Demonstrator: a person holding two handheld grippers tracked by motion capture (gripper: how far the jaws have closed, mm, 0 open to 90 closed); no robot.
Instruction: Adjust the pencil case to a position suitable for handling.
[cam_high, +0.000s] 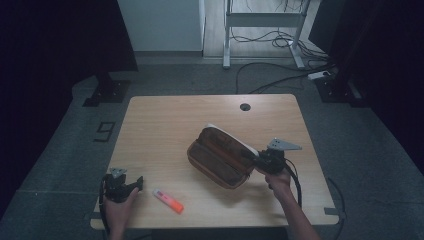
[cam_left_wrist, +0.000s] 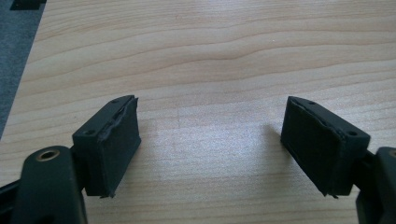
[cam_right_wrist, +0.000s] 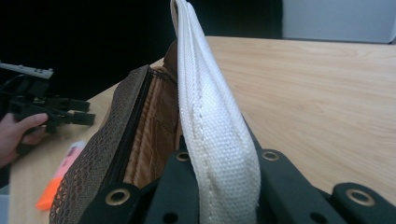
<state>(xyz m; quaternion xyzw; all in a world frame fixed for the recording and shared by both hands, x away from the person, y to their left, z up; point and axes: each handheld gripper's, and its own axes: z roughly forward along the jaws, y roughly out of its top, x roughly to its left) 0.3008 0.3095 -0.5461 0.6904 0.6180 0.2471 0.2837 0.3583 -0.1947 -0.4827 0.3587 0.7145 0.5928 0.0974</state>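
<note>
A brown zip pouch (cam_high: 220, 157) with a white outer flap (cam_right_wrist: 210, 112) lies open in the middle of the wooden table (cam_high: 165, 125). My right gripper (cam_high: 254, 159) is shut on the white flap at the pouch's right end and holds it up, so the brown lining (cam_right_wrist: 149, 135) shows. An orange and white marker (cam_high: 168, 201) lies near the front edge, left of the pouch. My left gripper (cam_high: 136, 184) rests low at the front left, just left of the marker, open with bare table between its pads (cam_left_wrist: 114, 144).
A round cable hole (cam_high: 245, 106) sits at the table's far edge. Cables (cam_high: 280, 75) run over the grey floor behind the table, near a white desk frame (cam_high: 265, 20). Dark stands flank the table on both sides.
</note>
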